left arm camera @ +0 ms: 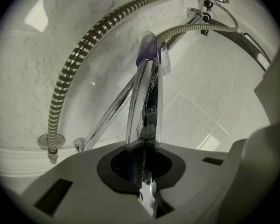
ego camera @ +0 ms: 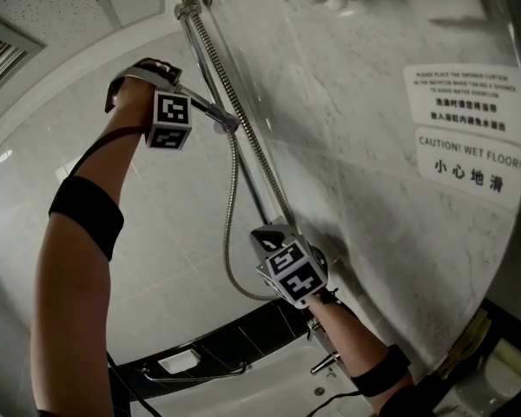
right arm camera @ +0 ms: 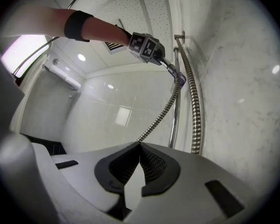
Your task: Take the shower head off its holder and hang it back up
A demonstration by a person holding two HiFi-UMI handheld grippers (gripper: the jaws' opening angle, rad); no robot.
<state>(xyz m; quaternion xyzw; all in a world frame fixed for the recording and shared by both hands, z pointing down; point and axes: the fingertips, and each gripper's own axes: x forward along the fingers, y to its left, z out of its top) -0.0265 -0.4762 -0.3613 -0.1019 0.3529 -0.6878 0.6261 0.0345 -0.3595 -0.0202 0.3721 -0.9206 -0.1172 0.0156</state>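
Nearest the head camera is the left forearm (ego camera: pixel 69 276), raised, with a black elastic band (ego camera: pixel 87 215) round it.

The left gripper (left arm camera: pixel 144 148) is high up. Its fingers are pinching the chrome shower head handle (left arm camera: pixel 147 101), which runs straight out from them to a translucent purple collar (left arm camera: pixel 148 48). There the ribbed metal hose (left arm camera: pixel 79 50) joins and arcs away. I cannot see the spray face in any view.

In the head view and the right gripper view, the collar end lies against the line of the chrome vertical rail (right arm camera: pixel 173 125), near its upper part. I cannot tell whether it touches the rail.

A second run of ribbed hose (right arm camera: pixel 195 125) lies just beside the rail on the grey marbled wall (ego camera: pixel 373 146).

The right gripper (right arm camera: pixel 140 146) is lower, near the foot of the rail. Its fingers are pressed together with nothing between them, and the hanging hose passes ahead of them, apart.

A white wet-floor notice (ego camera: pixel 469 168) is fixed to the marbled wall, well to the right of the rail.
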